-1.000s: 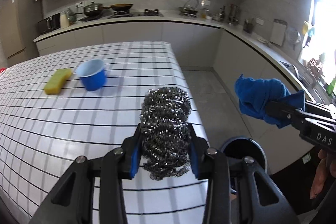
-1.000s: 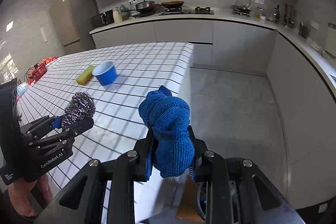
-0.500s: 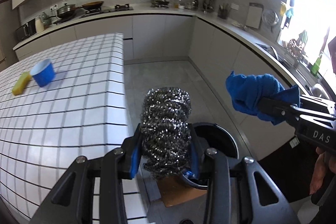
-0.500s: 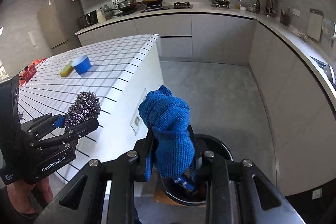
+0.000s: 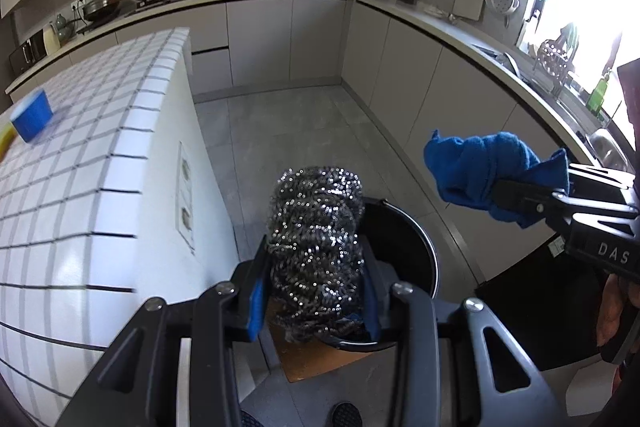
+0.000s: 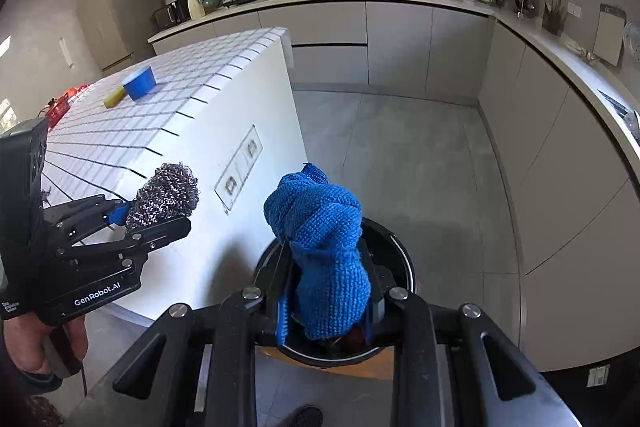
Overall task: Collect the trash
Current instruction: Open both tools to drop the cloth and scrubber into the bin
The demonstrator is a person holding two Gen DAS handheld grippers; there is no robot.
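My left gripper (image 5: 316, 291) is shut on a steel wool scrubber (image 5: 316, 243) and holds it above the near rim of a black round trash bin (image 5: 404, 239) on the floor. My right gripper (image 6: 326, 291) is shut on a bunched blue cloth (image 6: 324, 239) and holds it over the same bin (image 6: 396, 251). The cloth also shows in the left wrist view (image 5: 480, 167), to the right of the bin. The scrubber shows in the right wrist view (image 6: 164, 197), left of the bin, beside the island's end wall.
The white tiled island (image 5: 80, 155) stands to the left, with wall sockets (image 6: 240, 167) on its end. A blue cup (image 6: 139, 83) and a yellow sponge (image 6: 114, 99) sit on it. Grey cabinets (image 6: 560, 147) line the back and right. A brown mat (image 5: 312, 359) lies under the bin.
Both grippers have moved off the island top, rightward and down toward the bin. The bin now sits right under the scrubber and the cloth. Both holds are unchanged.
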